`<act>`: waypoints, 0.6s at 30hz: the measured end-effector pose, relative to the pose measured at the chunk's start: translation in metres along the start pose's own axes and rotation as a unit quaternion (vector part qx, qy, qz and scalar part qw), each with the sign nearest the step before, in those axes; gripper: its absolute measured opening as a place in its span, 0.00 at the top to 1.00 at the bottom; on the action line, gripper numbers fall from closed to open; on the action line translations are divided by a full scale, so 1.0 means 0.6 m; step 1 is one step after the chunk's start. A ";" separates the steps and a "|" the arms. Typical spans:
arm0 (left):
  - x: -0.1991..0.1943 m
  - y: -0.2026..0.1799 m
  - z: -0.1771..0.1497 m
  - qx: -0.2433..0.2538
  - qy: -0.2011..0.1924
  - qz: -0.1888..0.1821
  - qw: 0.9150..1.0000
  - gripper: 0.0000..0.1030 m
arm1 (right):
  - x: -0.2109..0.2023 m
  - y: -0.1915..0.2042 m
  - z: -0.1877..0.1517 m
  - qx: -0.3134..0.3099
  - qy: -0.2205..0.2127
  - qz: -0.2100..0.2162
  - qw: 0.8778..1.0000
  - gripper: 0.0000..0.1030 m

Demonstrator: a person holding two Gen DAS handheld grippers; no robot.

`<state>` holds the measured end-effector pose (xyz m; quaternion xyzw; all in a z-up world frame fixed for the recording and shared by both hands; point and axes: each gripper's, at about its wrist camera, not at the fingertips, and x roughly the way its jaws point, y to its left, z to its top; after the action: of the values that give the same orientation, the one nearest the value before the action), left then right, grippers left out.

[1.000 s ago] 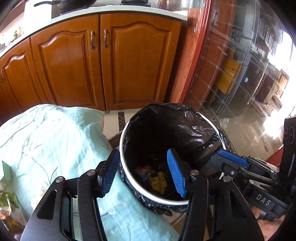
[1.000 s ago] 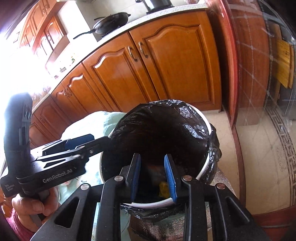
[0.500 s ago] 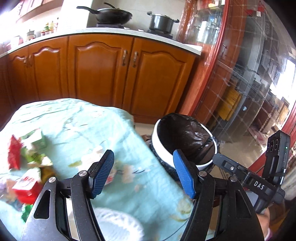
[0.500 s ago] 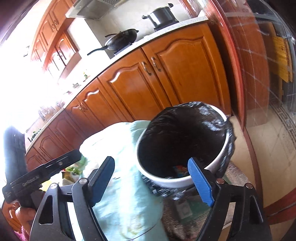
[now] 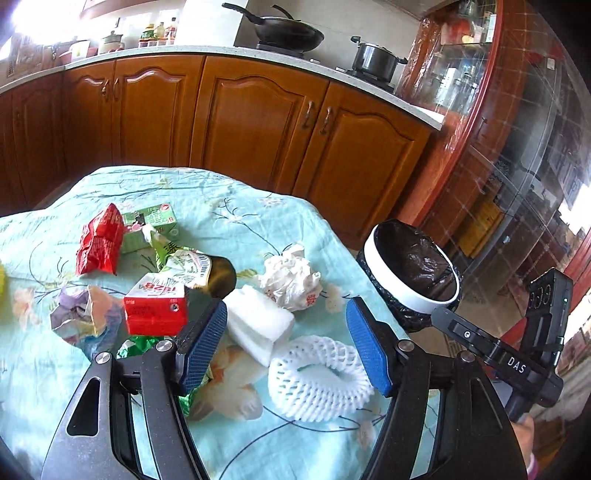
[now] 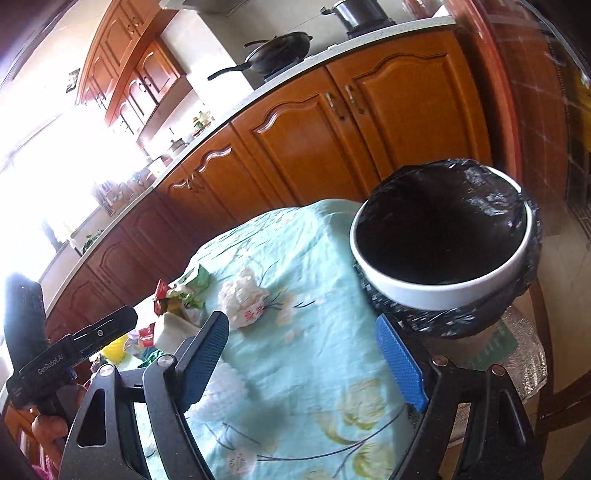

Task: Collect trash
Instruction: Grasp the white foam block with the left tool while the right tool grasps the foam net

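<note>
Trash lies on a table with a light blue floral cloth (image 5: pixel 236 218): a white foam block (image 5: pixel 258 325), a white foam net sleeve (image 5: pixel 317 380), a crumpled white paper (image 5: pixel 290 277), a red carton (image 5: pixel 155 310), a red wrapper (image 5: pixel 99 240) and a green carton (image 5: pixel 151 225). My left gripper (image 5: pixel 286 347) is open and empty, just above the foam block and net. A white bin with a black liner (image 6: pixel 439 243) stands past the table's right edge. My right gripper (image 6: pixel 306 362) is open and empty over the cloth, short of the bin; the crumpled paper (image 6: pixel 243 299) lies ahead of it.
Brown wooden kitchen cabinets (image 5: pixel 258 122) run behind the table, with a wok (image 5: pixel 288 35) and a pot (image 5: pixel 375 61) on the counter. A glass-fronted cabinet (image 5: pixel 517 166) stands at the right. The bin also shows in the left wrist view (image 5: pixel 410 269).
Both grippers have pulled back from over the bin toward the table. The right gripper has opened wide. The left gripper now hovers over the trash pile.
</note>
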<state>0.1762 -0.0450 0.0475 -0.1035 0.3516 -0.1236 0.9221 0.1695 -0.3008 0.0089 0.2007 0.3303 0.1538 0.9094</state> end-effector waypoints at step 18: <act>0.048 0.033 -0.020 -0.014 0.046 0.002 0.999 0.34 | 0.069 0.090 -0.099 -0.044 0.092 0.052 0.993 0.41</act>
<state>0.1919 -0.0364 0.0152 -0.1105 0.3957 -0.1218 0.9035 0.1528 -0.2211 -0.0298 0.1628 0.3944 0.2332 0.8738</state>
